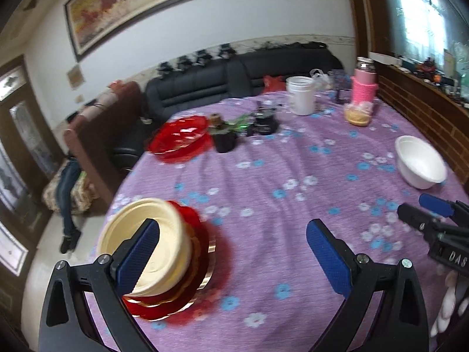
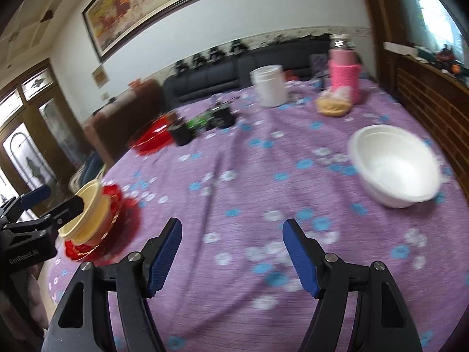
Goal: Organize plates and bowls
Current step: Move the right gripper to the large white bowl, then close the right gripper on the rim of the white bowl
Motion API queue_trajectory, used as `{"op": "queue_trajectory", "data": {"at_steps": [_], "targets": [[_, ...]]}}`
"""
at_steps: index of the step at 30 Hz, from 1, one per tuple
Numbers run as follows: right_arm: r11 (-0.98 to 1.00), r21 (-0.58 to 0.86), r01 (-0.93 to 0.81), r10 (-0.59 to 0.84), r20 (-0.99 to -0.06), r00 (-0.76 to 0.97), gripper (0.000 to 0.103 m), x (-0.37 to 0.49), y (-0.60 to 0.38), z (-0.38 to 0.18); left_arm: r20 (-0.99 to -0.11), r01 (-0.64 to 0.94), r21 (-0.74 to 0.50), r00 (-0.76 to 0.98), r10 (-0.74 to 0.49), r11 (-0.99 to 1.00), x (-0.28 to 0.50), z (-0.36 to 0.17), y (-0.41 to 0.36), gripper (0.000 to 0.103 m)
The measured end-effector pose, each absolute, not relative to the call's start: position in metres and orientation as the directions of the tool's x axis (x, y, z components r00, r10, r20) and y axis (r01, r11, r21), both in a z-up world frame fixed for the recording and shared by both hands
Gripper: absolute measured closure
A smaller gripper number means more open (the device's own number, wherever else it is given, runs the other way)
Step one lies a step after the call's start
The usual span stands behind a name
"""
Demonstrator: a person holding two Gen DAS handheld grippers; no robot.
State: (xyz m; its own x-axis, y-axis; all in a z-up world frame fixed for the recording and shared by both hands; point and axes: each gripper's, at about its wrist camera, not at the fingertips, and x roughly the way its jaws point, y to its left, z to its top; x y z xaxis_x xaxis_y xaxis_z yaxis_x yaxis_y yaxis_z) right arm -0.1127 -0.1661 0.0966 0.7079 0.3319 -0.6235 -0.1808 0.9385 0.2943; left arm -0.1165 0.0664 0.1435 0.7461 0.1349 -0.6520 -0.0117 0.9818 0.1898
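A cream bowl (image 1: pixel 140 231) sits on a stack of red plates (image 1: pixel 202 252) at the table's near left; it also shows in the right wrist view (image 2: pixel 91 211). My left gripper (image 1: pixel 231 252) is open, its left finger over the cream bowl. A white bowl (image 1: pixel 419 161) stands at the right side, larger in the right wrist view (image 2: pixel 395 164). My right gripper (image 2: pixel 231 252) is open and empty above the cloth, short of the white bowl. More red plates (image 1: pixel 181 138) lie at the far left.
A purple flowered cloth (image 1: pixel 263 205) covers the table. At the back stand a white tub (image 1: pixel 302 95), a pink-sleeved jar (image 1: pixel 363 83), a tan dish (image 1: pixel 357 114) and dark small items (image 1: pixel 243 129). A wooden ledge (image 1: pixel 425 108) runs along the right.
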Motion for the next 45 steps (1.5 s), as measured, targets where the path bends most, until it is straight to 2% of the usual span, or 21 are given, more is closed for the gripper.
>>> {"op": "queue_trajectory", "data": {"at_steps": [9, 16, 21, 23, 25, 28, 32, 35, 37, 40, 41, 43, 45], "targets": [[0.970, 0.230, 0.078, 0.099, -0.667, 0.738, 0.028, -0.094, -0.284, 0.099, -0.730, 0.162, 0.090, 0.682, -0.045, 0.983, -0.068, 0.142, 0.011, 0.003], [0.934, 0.301, 0.195, 0.082, -0.708, 0.701, 0.028, -0.061, -0.348, 0.084, -0.806, 0.249, -0.058, 0.559, -0.193, 0.967, -0.007, 0.124, -0.049, 0.003], [0.918, 0.331, 0.218, 0.102, -0.729, 0.677, 0.028, -0.045, -0.364, 0.069, -0.836, 0.282, -0.100, 0.496, -0.234, 0.954, 0.031, 0.102, -0.096, 0.003], [0.919, 0.327, 0.218, 0.104, -0.736, 0.669, 0.028, -0.040, -0.365, 0.064, -0.847, 0.286, -0.127, 0.467, -0.254, 0.950, 0.045, 0.090, -0.112, 0.007], [0.924, 0.318, 0.214, 0.103, -0.744, 0.660, 0.028, -0.034, -0.365, 0.059, -0.857, 0.291, -0.154, 0.436, -0.274, 0.944, 0.055, 0.080, -0.128, 0.018], [0.929, 0.306, 0.208, 0.105, -0.756, 0.646, 0.031, -0.026, -0.365, 0.052, -0.869, 0.297, -0.158, 0.412, -0.276, 0.942, 0.066, 0.068, -0.149, 0.026], [0.930, 0.301, 0.209, 0.111, -0.777, 0.620, 0.046, -0.015, -0.368, 0.041, -0.877, 0.311, -0.130, 0.406, -0.256, 0.942, 0.077, 0.055, -0.173, 0.029], [0.926, 0.312, 0.212, 0.125, -0.784, 0.609, 0.051, -0.011, -0.370, 0.035, -0.890, 0.320, -0.128, 0.382, -0.251, 0.939, 0.082, 0.045, -0.183, 0.041], [0.923, 0.319, 0.215, 0.131, -0.787, 0.603, 0.052, -0.010, -0.371, 0.032, -0.899, 0.330, -0.129, 0.359, -0.251, 0.935, 0.084, 0.039, -0.189, 0.057], [0.921, 0.328, 0.211, 0.143, -0.787, 0.600, 0.059, -0.010, -0.371, 0.030, -0.903, 0.347, -0.154, 0.331, -0.275, 0.925, 0.084, 0.033, -0.195, 0.074], [0.921, 0.330, 0.207, 0.147, -0.786, 0.600, 0.060, -0.009, -0.370, 0.030, -0.901, 0.352, -0.161, 0.329, -0.283, 0.922, 0.083, 0.033, -0.196, 0.077], [0.923, 0.331, 0.195, 0.156, -0.786, 0.599, 0.068, -0.009, -0.367, 0.031, -0.900, 0.366, -0.162, 0.326, -0.289, 0.916, 0.081, 0.033, -0.201, 0.085], [0.925, 0.335, 0.179, 0.168, -0.784, 0.597, 0.082, -0.009, -0.362, 0.033, -0.900, 0.378, -0.162, 0.322, -0.294, 0.911, 0.077, 0.034, -0.202, 0.088]]}}
